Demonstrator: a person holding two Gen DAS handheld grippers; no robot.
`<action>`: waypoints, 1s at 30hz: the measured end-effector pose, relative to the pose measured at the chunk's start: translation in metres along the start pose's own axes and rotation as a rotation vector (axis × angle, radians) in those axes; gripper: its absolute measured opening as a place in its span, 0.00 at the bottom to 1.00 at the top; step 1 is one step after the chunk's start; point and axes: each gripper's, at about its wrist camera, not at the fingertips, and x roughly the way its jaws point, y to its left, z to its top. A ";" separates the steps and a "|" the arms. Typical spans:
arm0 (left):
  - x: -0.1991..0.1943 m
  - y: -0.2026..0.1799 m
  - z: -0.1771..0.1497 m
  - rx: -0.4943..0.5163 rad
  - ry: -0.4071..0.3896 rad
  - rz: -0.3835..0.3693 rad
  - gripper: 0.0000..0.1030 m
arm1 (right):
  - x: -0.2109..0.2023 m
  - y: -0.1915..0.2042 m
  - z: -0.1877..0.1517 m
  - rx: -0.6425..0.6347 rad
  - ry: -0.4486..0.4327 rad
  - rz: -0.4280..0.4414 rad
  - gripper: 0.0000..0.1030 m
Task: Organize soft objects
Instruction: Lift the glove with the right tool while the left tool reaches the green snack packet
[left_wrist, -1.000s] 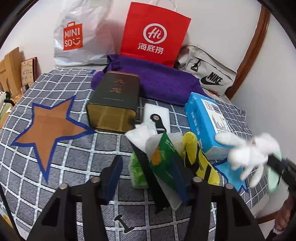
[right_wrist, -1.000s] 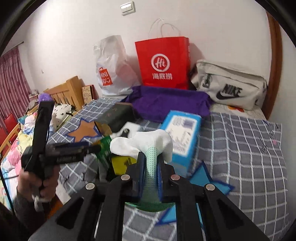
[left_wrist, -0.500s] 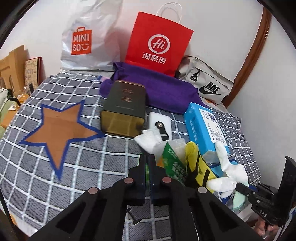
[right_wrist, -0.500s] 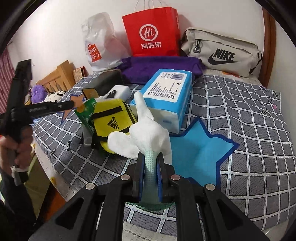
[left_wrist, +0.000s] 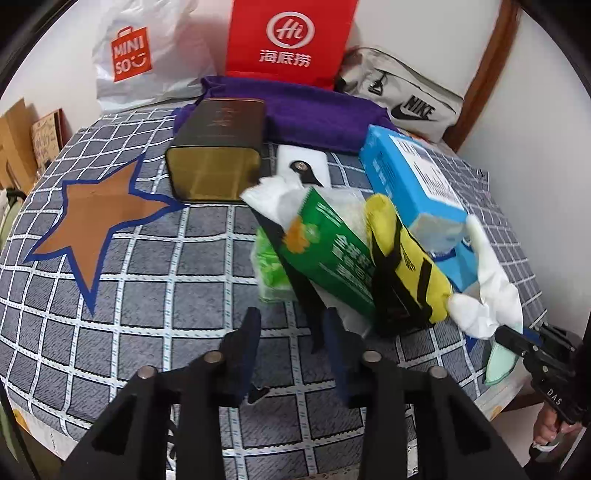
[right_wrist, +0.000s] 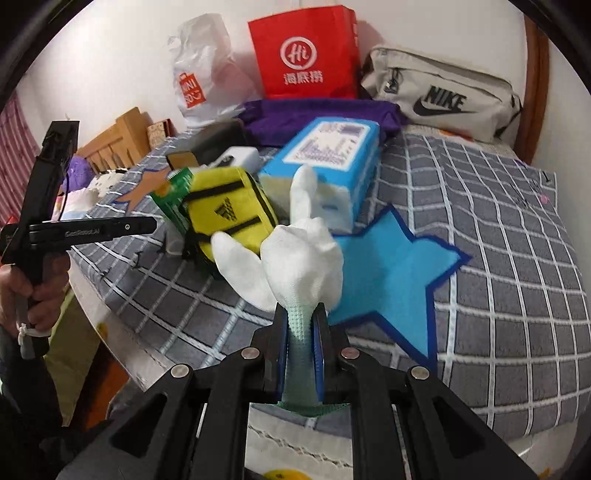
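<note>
Firmly between right gripper (right_wrist: 300, 328) jaws, white glove (right_wrist: 301, 258).

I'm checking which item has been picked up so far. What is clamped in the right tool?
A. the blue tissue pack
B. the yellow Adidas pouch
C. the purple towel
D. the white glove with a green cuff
D: the right tool pinches the green cuff of the white glove, whose fingers hang free above the bedspread.
</note>
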 end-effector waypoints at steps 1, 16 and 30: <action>0.002 -0.002 -0.001 0.006 0.005 0.000 0.33 | 0.001 -0.002 -0.002 0.006 0.003 0.001 0.12; 0.014 -0.009 0.001 0.011 0.004 -0.062 0.08 | 0.011 -0.008 -0.005 0.028 0.018 0.029 0.12; -0.003 0.052 0.003 -0.101 0.006 0.074 0.07 | 0.018 -0.003 0.000 0.019 0.033 0.018 0.12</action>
